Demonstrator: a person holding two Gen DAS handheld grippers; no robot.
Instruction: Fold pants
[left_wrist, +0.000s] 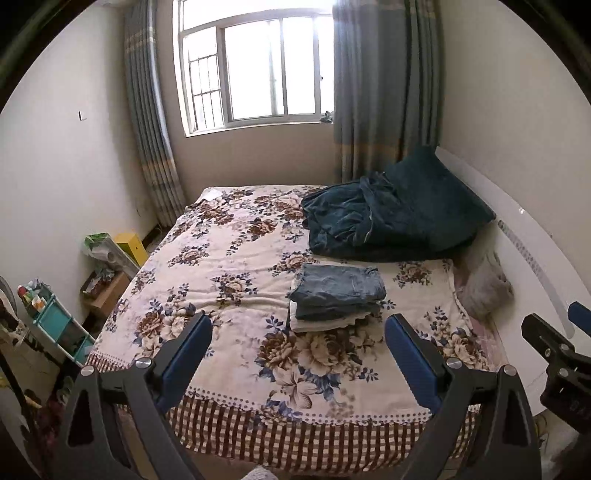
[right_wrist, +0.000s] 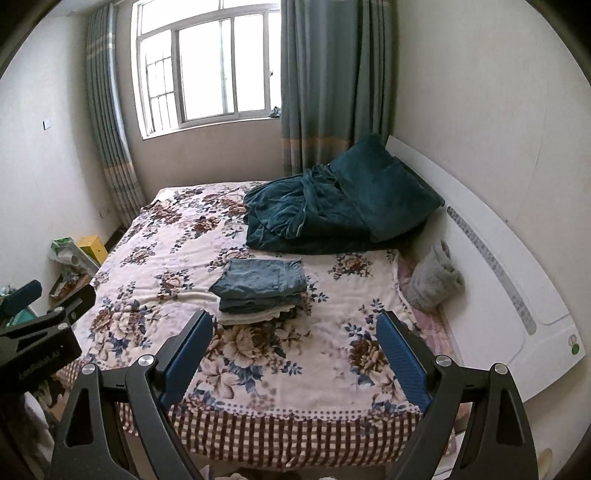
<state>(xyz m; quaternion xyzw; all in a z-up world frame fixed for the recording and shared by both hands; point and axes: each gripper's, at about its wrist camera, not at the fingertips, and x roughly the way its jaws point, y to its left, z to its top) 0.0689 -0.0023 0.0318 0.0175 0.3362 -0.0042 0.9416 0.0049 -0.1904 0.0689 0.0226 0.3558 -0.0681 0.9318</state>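
While both claws hang off the foot of the bed (left_wrist: 229, 258), nothing is gripped: left claw (left_wrist: 297, 332) has its jaws spread wide with bare floral blanket between them, right claw (right_wrist: 293, 328) the same.

Surface: floral blanket (right_wrist: 177, 258) covers the mattress, mostly flat, with a checked red-and-white border hanging over the foot edge. Folded pants (left_wrist: 338, 291) sit on top of a stack of folded clothes (right_wrist: 251, 315), right of center, well clear of every bed edge and just ahead of the claw tips. Dark teal quilt (left_wrist: 399, 218) is bunched at the far right against the white headboard (right_wrist: 498, 258). Grey plush item (right_wrist: 436, 280) is wedged between mattress and headboard.

Room: window (left_wrist: 255, 70) on the far wall, 2 grey-blue curtains (left_wrist: 384, 92) flanking it. Left of the bed, a narrow floor strip holds a yellow box (left_wrist: 131, 245), a cardboard box (left_wrist: 107, 291) and a teal storage rack (left_wrist: 55, 325).

Open blanket: the whole left half, plus the band between the stack and the foot edge. Right claw also shows at the right edge of the left wrist view.
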